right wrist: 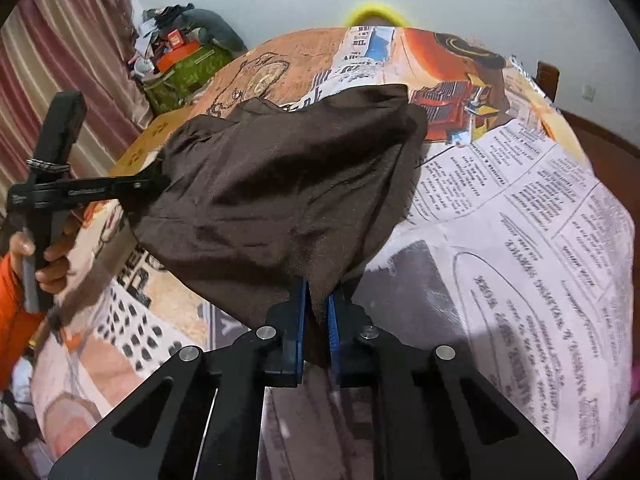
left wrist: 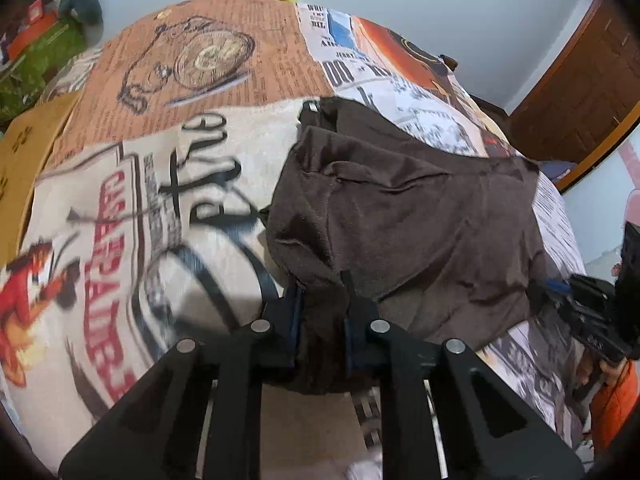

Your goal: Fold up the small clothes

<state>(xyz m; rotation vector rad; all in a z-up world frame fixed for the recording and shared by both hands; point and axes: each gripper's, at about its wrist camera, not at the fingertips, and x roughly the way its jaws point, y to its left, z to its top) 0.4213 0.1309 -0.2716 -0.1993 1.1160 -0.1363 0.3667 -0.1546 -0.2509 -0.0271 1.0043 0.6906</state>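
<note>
A small dark brown garment [left wrist: 400,216] lies rumpled on a bed covered by a newspaper-print sheet [left wrist: 140,208]. My left gripper [left wrist: 322,304] is shut on the garment's near left corner, with brown cloth bunched between its blue pads. In the right wrist view the same brown garment [right wrist: 288,184] rises from my right gripper [right wrist: 318,300], which is shut on its near right corner. The left gripper [right wrist: 140,186] shows there at the garment's left edge, held by a hand [right wrist: 44,256]. The right gripper [left wrist: 560,292] appears at the garment's right edge in the left wrist view.
A pile of clutter with a green bag [right wrist: 180,76] stands beyond the bed's far left. A tan cardboard piece [left wrist: 24,160] lies at the sheet's left edge. A wooden door [left wrist: 580,92] is at the right, striped curtains [right wrist: 60,72] at the left. An orange sleeve [right wrist: 12,312] is near.
</note>
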